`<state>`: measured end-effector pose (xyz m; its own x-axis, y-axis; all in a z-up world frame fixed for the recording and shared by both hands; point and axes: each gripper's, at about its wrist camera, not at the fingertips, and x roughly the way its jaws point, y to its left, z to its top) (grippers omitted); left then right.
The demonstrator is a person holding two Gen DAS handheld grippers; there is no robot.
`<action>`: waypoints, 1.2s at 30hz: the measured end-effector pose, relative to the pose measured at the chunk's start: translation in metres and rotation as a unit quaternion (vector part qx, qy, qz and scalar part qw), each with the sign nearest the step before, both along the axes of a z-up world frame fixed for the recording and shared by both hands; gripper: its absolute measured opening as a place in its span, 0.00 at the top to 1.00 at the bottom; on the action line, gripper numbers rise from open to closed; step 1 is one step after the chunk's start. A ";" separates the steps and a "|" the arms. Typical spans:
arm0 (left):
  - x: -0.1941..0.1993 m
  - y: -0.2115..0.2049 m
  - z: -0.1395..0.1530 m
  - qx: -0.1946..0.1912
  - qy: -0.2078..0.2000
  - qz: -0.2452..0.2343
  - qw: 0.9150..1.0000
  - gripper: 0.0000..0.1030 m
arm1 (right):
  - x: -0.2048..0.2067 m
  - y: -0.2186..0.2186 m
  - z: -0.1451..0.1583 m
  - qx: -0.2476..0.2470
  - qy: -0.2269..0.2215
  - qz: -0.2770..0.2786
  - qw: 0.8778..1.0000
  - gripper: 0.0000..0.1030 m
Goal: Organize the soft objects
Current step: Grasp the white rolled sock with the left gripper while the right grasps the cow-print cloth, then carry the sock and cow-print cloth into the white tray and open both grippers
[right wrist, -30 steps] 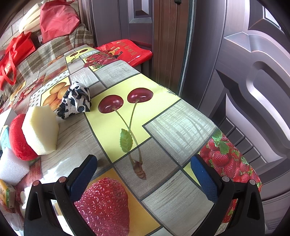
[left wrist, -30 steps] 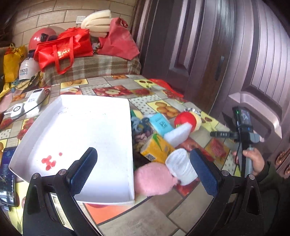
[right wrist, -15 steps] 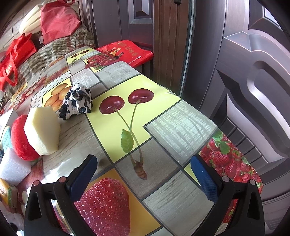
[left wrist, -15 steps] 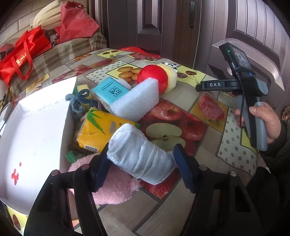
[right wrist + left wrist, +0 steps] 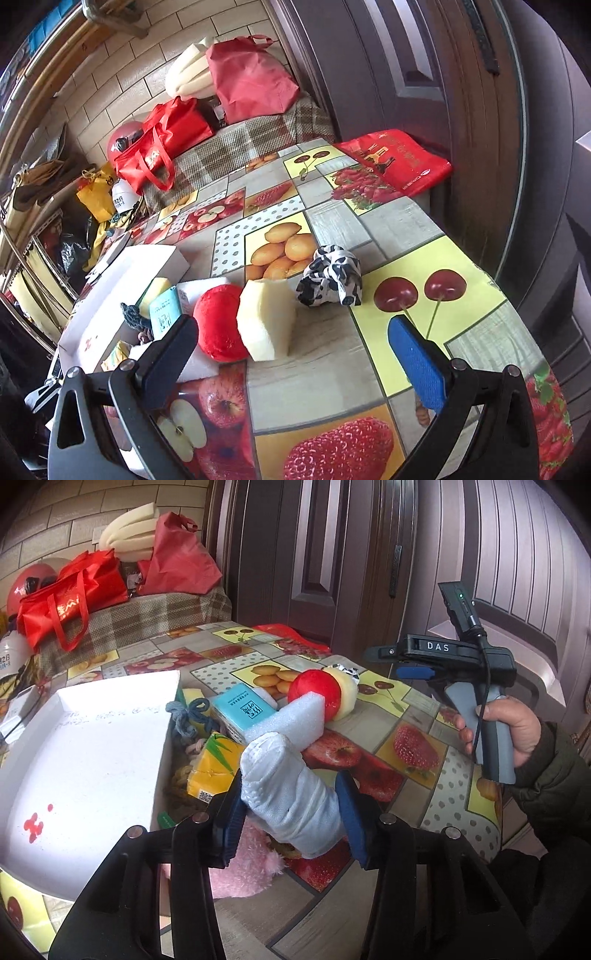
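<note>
In the left wrist view my left gripper [image 5: 291, 819] is closing, and both blue pads press on a white rolled cloth [image 5: 288, 786] held above a pink plush [image 5: 243, 864]. Left of it lies a white tray [image 5: 92, 768]. Behind the roll are a yellow tissue pack [image 5: 214, 768], a teal pack [image 5: 243, 707], a white foam block [image 5: 291, 716], a red round cushion [image 5: 314, 692] and a cream sponge [image 5: 347, 694]. My right gripper [image 5: 295, 358] hangs open over the table with nothing between its fingers. Ahead of it lie the cream sponge [image 5: 266, 317] and a black-and-white cloth [image 5: 330, 277].
A hand [image 5: 513, 723] holds the right gripper above the table's right edge. Red bags [image 5: 162, 147] and a helmet sit on a plaid-covered bench behind the table. A flat red bag [image 5: 399, 162] lies at the far corner. Dark wooden doors [image 5: 332, 554] stand close on the right.
My left gripper went from wide open to clamped on the white roll and carries it a little off the table. The right gripper has tipped upward, so more of the far table and wall shows.
</note>
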<state>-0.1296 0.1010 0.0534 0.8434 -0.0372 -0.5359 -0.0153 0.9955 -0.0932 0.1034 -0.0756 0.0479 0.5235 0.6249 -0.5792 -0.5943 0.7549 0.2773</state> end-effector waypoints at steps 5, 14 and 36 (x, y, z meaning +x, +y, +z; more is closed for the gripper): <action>-0.009 0.014 0.010 -0.012 -0.025 0.028 0.999 0.55 | 0.045 -0.001 0.001 -0.012 0.013 -0.055 0.998 0.08; -0.020 0.035 0.018 -0.024 -0.043 0.066 0.997 0.55 | 0.079 0.046 -0.037 -0.094 0.044 -0.009 0.995 0.56; -0.057 0.119 -0.001 0.088 -0.090 0.268 0.955 0.54 | -0.089 0.071 -0.006 0.088 -0.105 0.095 0.986 0.70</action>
<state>-0.1861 0.2196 0.0523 0.7956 0.5022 -0.3389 -0.5260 0.8501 0.0251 0.0149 -0.0048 0.0421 0.4838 0.8042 -0.3453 -0.7785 0.5757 0.2500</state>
